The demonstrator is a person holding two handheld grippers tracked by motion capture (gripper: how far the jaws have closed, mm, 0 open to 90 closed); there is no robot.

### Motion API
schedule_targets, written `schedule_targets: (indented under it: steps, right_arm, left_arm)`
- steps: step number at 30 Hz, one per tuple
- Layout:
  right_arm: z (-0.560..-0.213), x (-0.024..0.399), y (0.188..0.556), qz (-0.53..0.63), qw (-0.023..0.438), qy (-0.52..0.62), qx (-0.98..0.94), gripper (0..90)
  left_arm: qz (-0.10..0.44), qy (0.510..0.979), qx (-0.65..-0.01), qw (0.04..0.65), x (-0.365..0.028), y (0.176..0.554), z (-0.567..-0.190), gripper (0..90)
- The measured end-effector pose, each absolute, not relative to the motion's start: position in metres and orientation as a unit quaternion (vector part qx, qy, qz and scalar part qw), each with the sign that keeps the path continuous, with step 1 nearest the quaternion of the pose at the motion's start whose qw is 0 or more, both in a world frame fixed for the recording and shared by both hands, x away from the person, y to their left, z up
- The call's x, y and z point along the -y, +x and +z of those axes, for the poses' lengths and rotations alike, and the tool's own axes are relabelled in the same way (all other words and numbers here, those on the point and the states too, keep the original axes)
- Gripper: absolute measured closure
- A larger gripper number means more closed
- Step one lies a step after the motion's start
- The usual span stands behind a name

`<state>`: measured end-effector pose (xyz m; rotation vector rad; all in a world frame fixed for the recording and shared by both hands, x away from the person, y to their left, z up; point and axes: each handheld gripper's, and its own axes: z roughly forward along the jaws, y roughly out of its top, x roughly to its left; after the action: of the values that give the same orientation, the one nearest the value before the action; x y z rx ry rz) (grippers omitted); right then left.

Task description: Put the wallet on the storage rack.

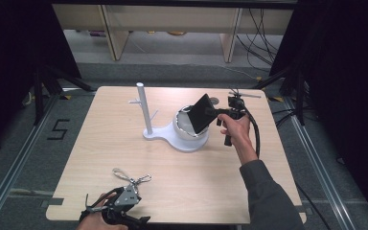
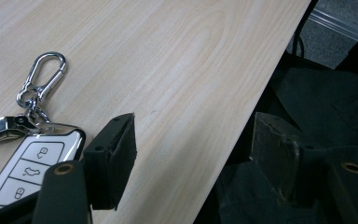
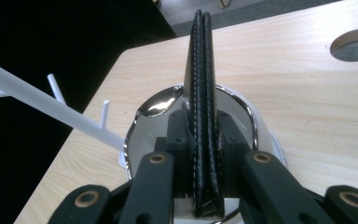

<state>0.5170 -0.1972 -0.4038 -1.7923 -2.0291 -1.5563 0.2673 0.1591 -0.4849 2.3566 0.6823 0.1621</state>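
The right tool (image 1: 219, 114) was pinching a flat black wallet (image 1: 202, 113), its jaws pressed against both faces. In the right gripper view the wallet (image 3: 203, 93) stood edge-on between them, white stitching running along its spine. It was held tilted above a white bowl with a shiny metal rim (image 1: 186, 125), which sat on the round end of a white stand (image 1: 172, 136). From the stand's other end a thin white post (image 1: 143, 109) rose, carrying a few short pegs. The person's right hand (image 1: 236, 128) gripped the tool from behind, a grey sleeve (image 1: 266, 191) reaching back to the bench's near edge.

At the near left corner of the pale wooden bench (image 1: 124, 153), the left tool (image 1: 110, 203) rested low with its jaws spread wide and nothing between them. In the left gripper view, one jaw sat over the wood and the other beyond the bench edge. Just beside it lay a car key fob (image 2: 25, 170) with white buttons, joined to a silver carabiner clip (image 2: 42, 77).
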Motion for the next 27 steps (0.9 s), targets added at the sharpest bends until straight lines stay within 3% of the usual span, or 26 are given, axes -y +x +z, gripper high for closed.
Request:
schedule_targets:
  steps: [1,4,9,10,14,26,27]
  right_arm:
    - [-0.407,0.198,0.52,-0.501,-0.013,-0.56,0.66,79.0]
    - [-0.415,0.195,0.525,-0.498,-0.016,-0.558,0.663,79.0]
    - [-0.419,0.191,0.526,-0.498,-0.006,-0.563,0.66,78.9]
    - [-0.417,0.189,0.523,-0.492,0.026,-0.586,0.644,78.9]
    - [-0.428,0.19,0.527,-0.498,0.003,-0.567,0.656,78.8]
    - [-0.435,0.178,0.527,-0.48,0.03,-0.578,0.659,76.7]
    - [-0.438,0.181,0.53,-0.488,0.003,-0.554,0.675,76.0]
  left_arm:
    - [0.061,0.902,-0.263,0.336,-0.159,0.267,-0.485,30.5]
    - [0.062,0.904,-0.261,0.333,-0.16,0.267,-0.485,30.5]
    - [0.057,0.902,-0.262,0.337,-0.16,0.267,-0.486,30.5]
    - [0.057,0.903,-0.261,0.336,-0.16,0.267,-0.486,30.5]
    - [0.058,0.905,-0.26,0.333,-0.16,0.267,-0.486,30.4]
    - [0.051,0.9,-0.269,0.339,-0.16,0.266,-0.487,30.3]
    - [0.052,0.904,-0.259,0.336,-0.161,0.267,-0.486,30.3]
